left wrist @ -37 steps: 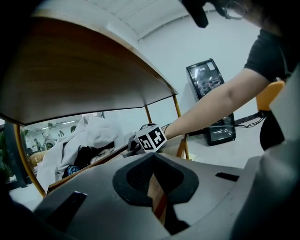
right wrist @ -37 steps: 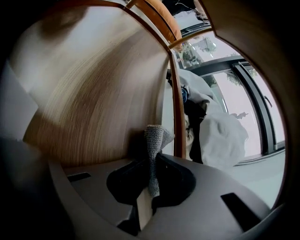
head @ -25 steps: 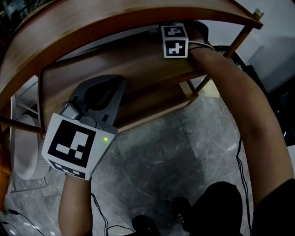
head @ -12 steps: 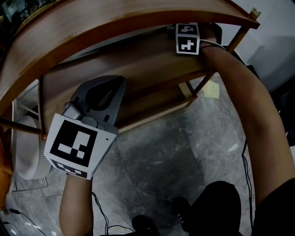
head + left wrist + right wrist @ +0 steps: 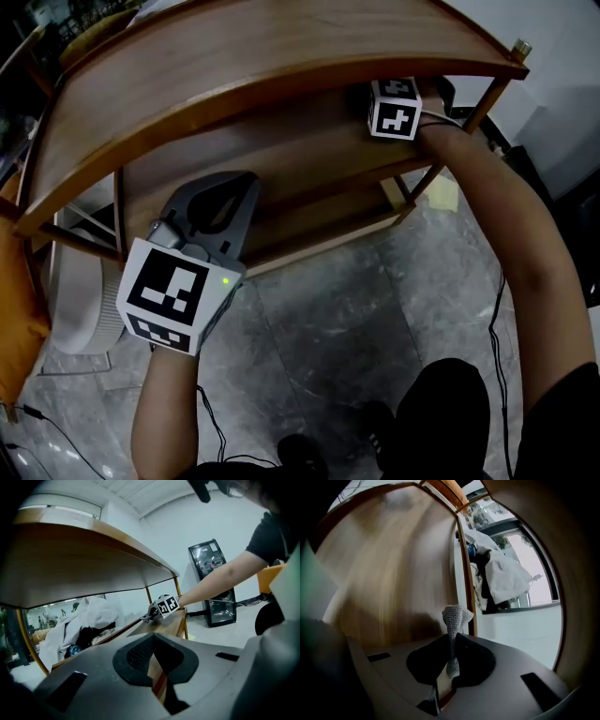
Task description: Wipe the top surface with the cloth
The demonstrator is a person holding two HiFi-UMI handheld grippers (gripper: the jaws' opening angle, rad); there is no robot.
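Note:
A wooden shelf unit has a curved top surface point(image 5: 244, 56) and a middle shelf point(image 5: 281, 141) under it. My right gripper point(image 5: 396, 108) reaches in beneath the top board, above the middle shelf; its jaws are hidden in the head view. In the right gripper view it point(image 5: 449, 667) is shut on a grey knitted cloth point(image 5: 452, 620) that sticks up between the jaws, close to the wood point(image 5: 393, 573). My left gripper point(image 5: 220, 202) is at the shelf's front edge, shut with nothing in it point(image 5: 157, 667). The left gripper view also shows the right gripper point(image 5: 161, 607) far along the shelf.
A heap of white fabric point(image 5: 89, 616) lies behind the shelf by a window. A black glass-door cabinet point(image 5: 215, 583) stands by the wall. A white round appliance point(image 5: 80, 309) and an orange seat point(image 5: 19, 328) stand left; cables point(image 5: 211, 431) trail on the stone floor.
My right gripper has slid rightward along the middle shelf under the top board. The head view has tilted, showing more of the top surface. The left gripper has barely moved.

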